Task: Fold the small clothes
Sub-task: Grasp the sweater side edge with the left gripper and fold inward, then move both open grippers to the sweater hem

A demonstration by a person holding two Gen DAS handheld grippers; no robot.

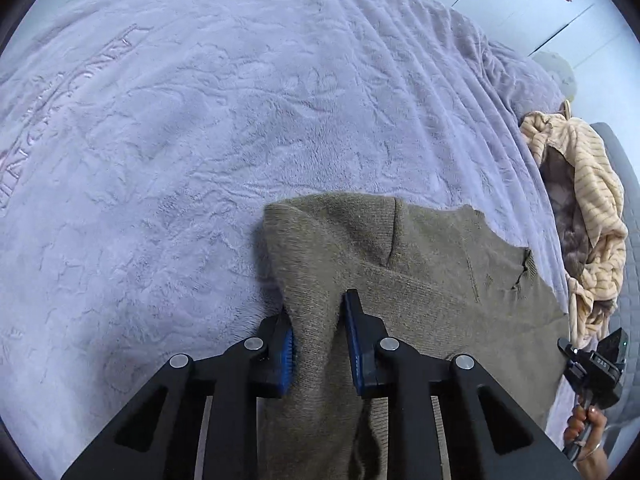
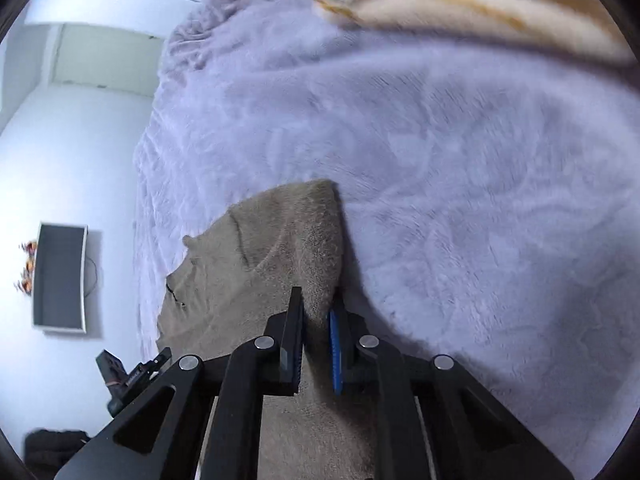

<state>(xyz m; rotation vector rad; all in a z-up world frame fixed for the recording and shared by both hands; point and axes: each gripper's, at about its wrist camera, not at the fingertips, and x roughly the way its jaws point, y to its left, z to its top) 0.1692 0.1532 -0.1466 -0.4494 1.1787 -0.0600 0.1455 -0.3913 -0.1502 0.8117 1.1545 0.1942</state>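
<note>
An olive-brown knit sweater (image 1: 420, 280) lies on a lilac fleece blanket (image 1: 200, 140). My left gripper (image 1: 318, 320) is shut on a raised fold at the sweater's left edge. The knit fills the gap between its blue pads. In the right wrist view the same sweater (image 2: 256, 264) spreads to the left, and my right gripper (image 2: 318, 312) is shut on its right edge. The right gripper also shows at the left wrist view's right edge (image 1: 600, 364), held by a hand. The left gripper shows small at the lower left of the right wrist view (image 2: 128, 376).
A pile of cream striped clothes (image 1: 592, 208) lies at the blanket's right edge, and shows at the top of the right wrist view (image 2: 460, 4). A wall-mounted dark screen (image 2: 60, 276) and white walls lie beyond the bed.
</note>
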